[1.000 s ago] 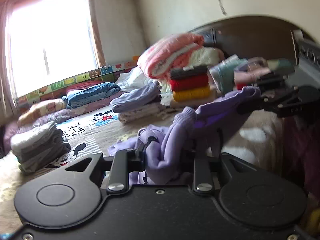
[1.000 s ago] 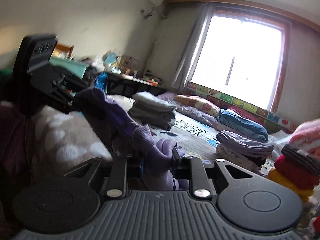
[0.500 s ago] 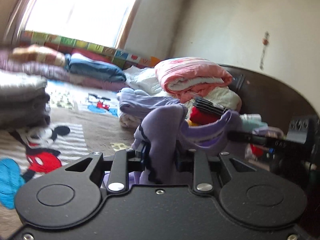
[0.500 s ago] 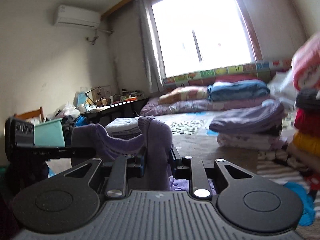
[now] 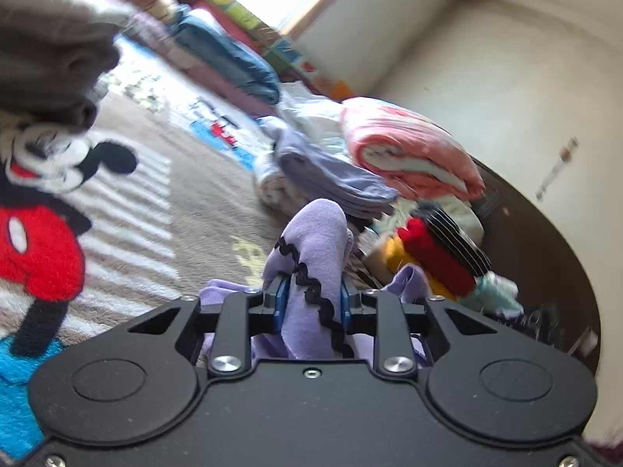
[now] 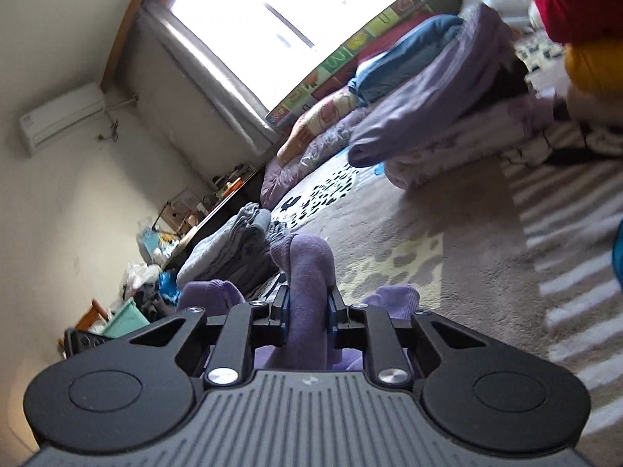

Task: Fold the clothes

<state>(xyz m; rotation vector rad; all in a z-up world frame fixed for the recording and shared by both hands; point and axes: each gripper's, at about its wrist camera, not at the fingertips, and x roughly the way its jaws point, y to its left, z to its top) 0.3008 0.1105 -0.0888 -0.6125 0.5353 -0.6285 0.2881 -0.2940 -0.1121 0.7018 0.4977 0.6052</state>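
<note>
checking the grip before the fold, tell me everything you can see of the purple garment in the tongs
The purple garment is soft, fleecy lilac cloth with a black zigzag trim along one seam. A bunched fold stands up between the left tongs, pressed by both pads. Another bunched part, plain purple, sits pinched in the right tongs, whose jaws are closing further. Loose cloth spills beside and beneath both tools, over the cartoon-print blanket.

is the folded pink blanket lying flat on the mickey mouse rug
No, the pink blanket sits on top of a pile of bedding near the dark headboard, away from the rug.

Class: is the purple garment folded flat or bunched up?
Bunched: the purple garment humps up between the left gripper pads, not flat.
</note>
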